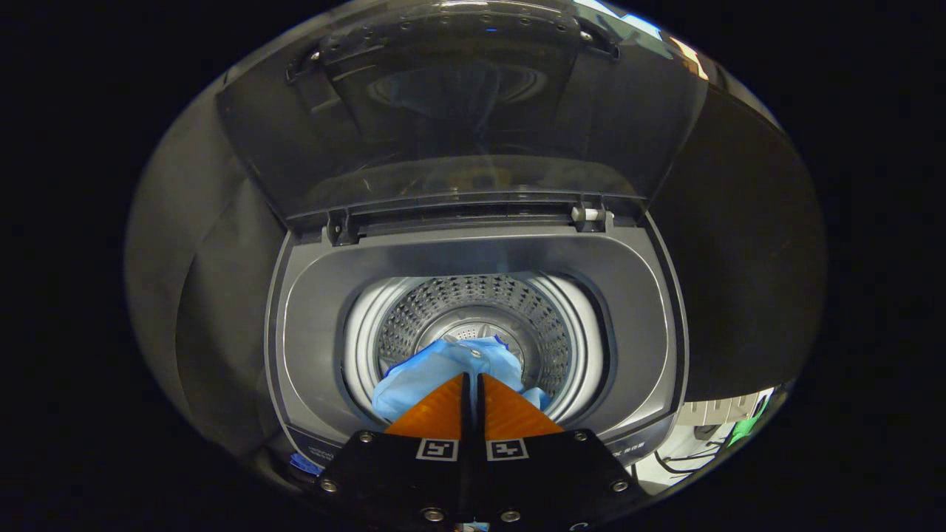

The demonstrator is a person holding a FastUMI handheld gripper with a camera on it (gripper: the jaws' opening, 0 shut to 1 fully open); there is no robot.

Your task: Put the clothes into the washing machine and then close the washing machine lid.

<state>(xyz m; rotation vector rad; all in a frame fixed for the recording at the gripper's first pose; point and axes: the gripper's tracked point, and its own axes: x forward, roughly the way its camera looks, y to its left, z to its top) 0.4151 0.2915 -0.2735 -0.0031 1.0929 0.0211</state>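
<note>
Holding my claw (pixel 473 378) over the front edge of the washing machine (pixel 310 355), fingers nearly closed and clenched on the blue cloth (pixel 436 366), which bunches just ahead of my tips and hangs inside the drum (pixel 547 325) at its front rim. The lid (pixel 458 111) stands upright, open, hinged at the machine's back edge.

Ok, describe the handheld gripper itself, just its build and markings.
The gripper has two wedge-shaped fingers that taper to narrow tips, with ribbed faces. They mount on a black angular body fastened with round silver screws. Each side of the body carries a small square black-and-white fiducial marker near the base of its finger. No cable or sleeve is visible.
</note>
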